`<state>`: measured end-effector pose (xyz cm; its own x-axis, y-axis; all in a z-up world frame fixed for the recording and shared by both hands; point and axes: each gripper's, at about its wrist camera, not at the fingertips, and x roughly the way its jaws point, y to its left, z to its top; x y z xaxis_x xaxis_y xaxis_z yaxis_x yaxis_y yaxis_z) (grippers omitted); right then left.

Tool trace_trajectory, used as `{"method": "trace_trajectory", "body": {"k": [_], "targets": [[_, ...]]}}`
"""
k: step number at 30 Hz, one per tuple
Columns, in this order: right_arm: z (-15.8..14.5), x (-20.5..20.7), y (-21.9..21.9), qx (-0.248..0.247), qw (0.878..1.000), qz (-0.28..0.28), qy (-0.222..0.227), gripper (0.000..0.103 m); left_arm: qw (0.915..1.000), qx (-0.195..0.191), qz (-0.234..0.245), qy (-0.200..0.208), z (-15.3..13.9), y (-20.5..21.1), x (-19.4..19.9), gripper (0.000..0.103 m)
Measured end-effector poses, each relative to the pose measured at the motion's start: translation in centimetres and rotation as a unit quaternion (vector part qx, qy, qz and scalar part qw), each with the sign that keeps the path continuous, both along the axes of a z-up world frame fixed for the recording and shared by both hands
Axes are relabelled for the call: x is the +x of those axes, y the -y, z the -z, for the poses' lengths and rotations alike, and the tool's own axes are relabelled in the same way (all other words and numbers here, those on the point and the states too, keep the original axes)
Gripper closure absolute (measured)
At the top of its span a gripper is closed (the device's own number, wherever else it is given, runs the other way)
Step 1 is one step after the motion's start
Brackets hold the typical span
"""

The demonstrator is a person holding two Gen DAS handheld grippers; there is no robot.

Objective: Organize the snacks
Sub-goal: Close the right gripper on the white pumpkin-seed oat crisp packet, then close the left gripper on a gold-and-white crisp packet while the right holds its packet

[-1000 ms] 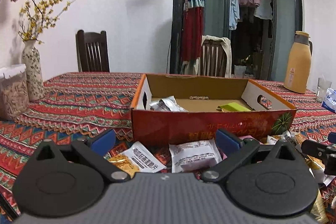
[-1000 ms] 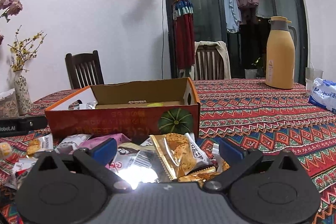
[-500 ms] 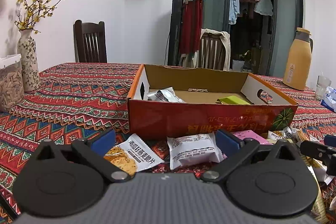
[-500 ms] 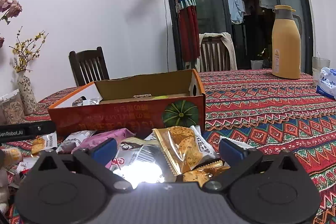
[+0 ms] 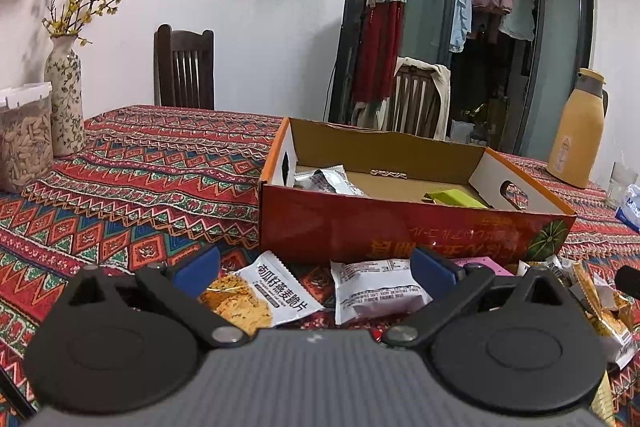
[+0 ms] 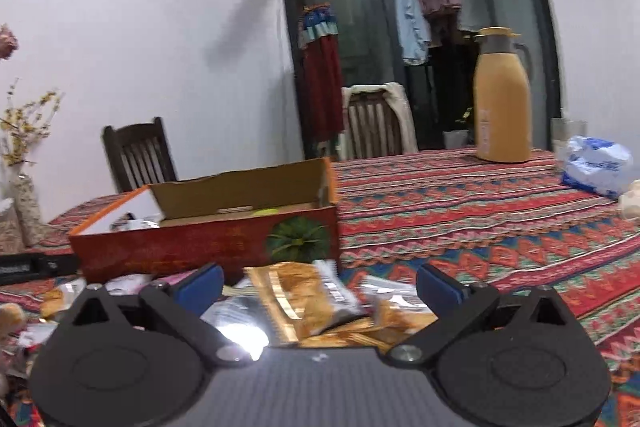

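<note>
Both grippers hang low over the patterned tablecloth (image 5: 160, 187) with their fingers spread wide and nothing between them. The left gripper (image 5: 314, 267) faces the long red side of the cardboard box (image 5: 400, 231), and two snack packets lie on the cloth just ahead of it, between the blue fingertips and the box wall: a white and orange cracker packet (image 5: 264, 291) toward the left finger, lying on a slant, and a white packet (image 5: 376, 287) toward the right finger, its long side running across the view, roughly parallel to the box front. The white packet sits nearly square to the open jaws, so it looks the easier grab for this hand. The right gripper (image 6: 320, 285) hovers over a loose heap of packets at the box's right end, with a gold cracker packet (image 6: 304, 295) almost centred between its fingers and running away from the camera. The box already holds a silver packet (image 5: 328, 181) and a green packet (image 5: 456, 197), so the sorting seems barely started; many snacks lie outside
</note>
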<state>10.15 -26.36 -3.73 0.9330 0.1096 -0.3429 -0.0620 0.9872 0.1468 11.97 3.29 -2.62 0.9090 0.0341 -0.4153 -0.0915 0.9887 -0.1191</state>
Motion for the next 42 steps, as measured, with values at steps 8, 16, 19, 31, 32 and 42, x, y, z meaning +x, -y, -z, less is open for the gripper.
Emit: {"method": "trace_trajectory", "body": {"k": [8, 16, 19, 31, 32, 42], "targets": [[0.7, 2.2, 2.7, -0.014, 0.996, 0.029, -0.081, 0.043, 1.0, -0.008, 0.0, 0.002, -0.1, -0.2, -0.1, 0.0], [2.4, 4.4, 4.4, 0.02, 0.989, 0.049, -0.14, 0.056, 0.9999, -0.013, 0.0, 0.002, 0.0, -0.3, 0.0, 0.0], [2.6, 4.4, 4.1, 0.009, 0.99, 0.043, -0.137, 0.062, 0.9999, -0.013, 0.001, 0.004, 0.0, -0.3, -0.2, 0.0], [1.9, 1.2, 2.2, -0.035, 0.999, 0.031, -0.016, 0.063, 0.9999, -0.011, -0.012, 0.006, -0.1, -0.3, -0.5, 0.0], [1.8, 1.2, 2.2, -0.033, 0.999, 0.03, -0.015, 0.063, 0.9998, -0.009, -0.017, 0.005, -0.2, -0.4, -0.5, 0.0], [1.8, 0.7, 2.3, -0.024, 1.0, 0.004, -0.01, 0.063, 0.9957, 0.018, -0.07, -0.058, -1.2, -1.9, 0.4, 0.0]]}}
